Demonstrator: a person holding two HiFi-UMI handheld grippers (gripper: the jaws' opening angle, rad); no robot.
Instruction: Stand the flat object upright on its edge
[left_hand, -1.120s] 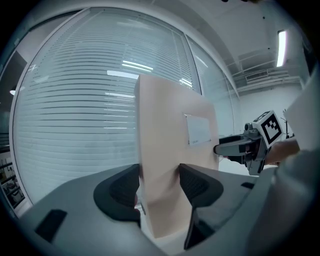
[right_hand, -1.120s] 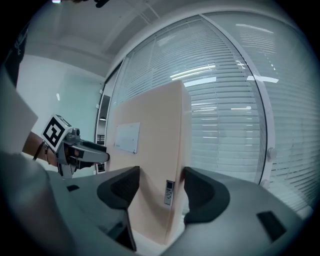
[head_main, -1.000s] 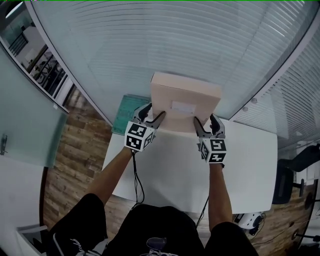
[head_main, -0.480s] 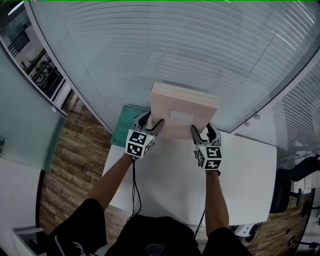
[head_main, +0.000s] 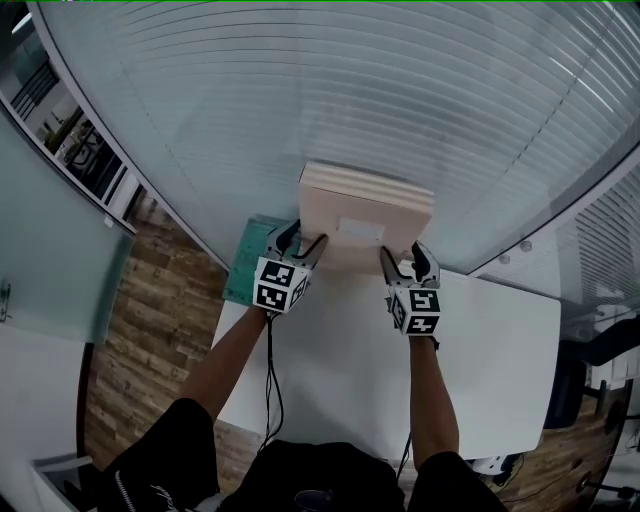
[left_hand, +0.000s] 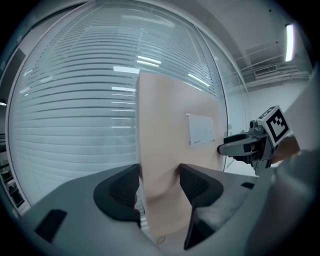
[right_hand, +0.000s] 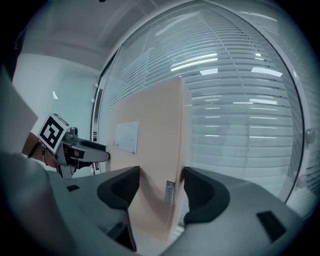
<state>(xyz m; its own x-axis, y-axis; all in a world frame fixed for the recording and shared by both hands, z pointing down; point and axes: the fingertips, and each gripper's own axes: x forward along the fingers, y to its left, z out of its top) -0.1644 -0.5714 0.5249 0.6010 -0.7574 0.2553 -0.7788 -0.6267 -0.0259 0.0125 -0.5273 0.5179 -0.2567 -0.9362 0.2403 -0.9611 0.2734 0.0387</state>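
Cardboard box (head_main: 365, 205), flat and pale tan, is held upright with its broad face toward the person, above the far edge of the white table (head_main: 500, 340); whether its lower edge touches the tabletop cannot be determined. A white rectangular label (head_main: 360, 230) sits on the near face, and a small sticker (right_hand: 169, 192) is fixed to the narrow side edge seen in the right gripper view. The left gripper (head_main: 303, 240) clamps the box at its left side, jaws set wide with one pad on each broad face, as the left gripper view confirms (left_hand: 159, 187). The right gripper (head_main: 403, 258) clamps the right side in the same manner, jaws wide and both pads pressed against the faces (right_hand: 160, 190). Both grippers point nearly level, and each is visible across the box from the other's camera. The marker cubes (head_main: 280, 283) face the head camera, with the person's bare forearms behind them. A green mat (head_main: 245, 262) lies on the table's far left corner, just beside the left gripper. Behind the box stands a glass wall with horizontal blinds (head_main: 350, 90); wood-pattern floor (head_main: 150, 300) lies to the left of the table
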